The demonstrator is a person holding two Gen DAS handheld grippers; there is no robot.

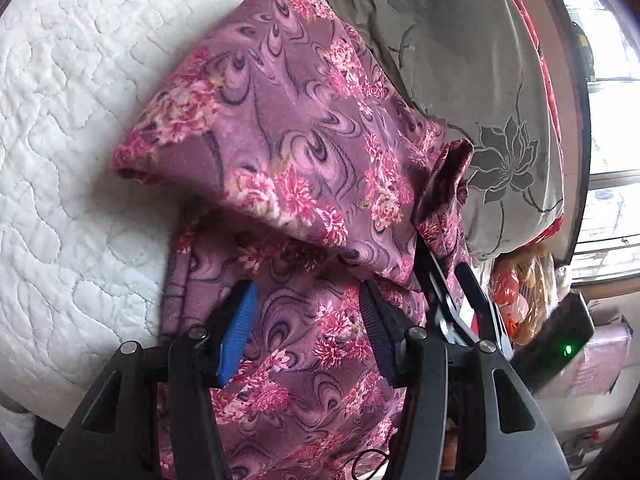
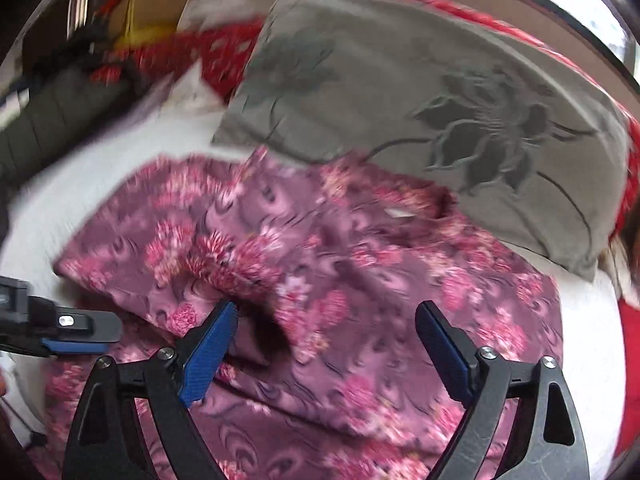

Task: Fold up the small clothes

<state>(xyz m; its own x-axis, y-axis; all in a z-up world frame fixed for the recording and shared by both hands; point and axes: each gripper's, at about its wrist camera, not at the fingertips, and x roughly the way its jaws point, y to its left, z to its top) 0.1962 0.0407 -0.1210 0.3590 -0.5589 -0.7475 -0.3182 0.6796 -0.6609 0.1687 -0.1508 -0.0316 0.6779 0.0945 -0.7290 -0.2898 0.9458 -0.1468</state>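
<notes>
The purple-pink garment with a flower and swirl print (image 1: 288, 148) lies on a white quilted bed cover (image 1: 68, 128), partly folded over itself, so that an upper layer makes a raised fold above a lower layer. Its far edge touches a grey pillow with a dark flower pattern (image 1: 472, 80), which lies against red bedding (image 2: 224, 48). On the left side of the garment, in the left wrist view, the white cover is bare and wide, so there is much free room there; on the right side the pillow and the bed edge stand close.

The left gripper (image 1: 308, 332) hangs low over the lower layer of the garment, its jaws standing partly apart. The cloth passes between the blue ribbed pads, but they do not seem to press on it. The right gripper (image 2: 326, 344) is released, with jaws wide apart above the garment and nothing between them; the raised fold is just beyond its left pad. In the left wrist view the right gripper appears at the right of the garment, partly hidden behind a hanging corner of the cloth.

Beyond the bed edge a bag with orange things (image 1: 520, 292) is seen, too cut off to name. The right wrist view is blurred, so the objects in its upper left corner cannot be told.
</notes>
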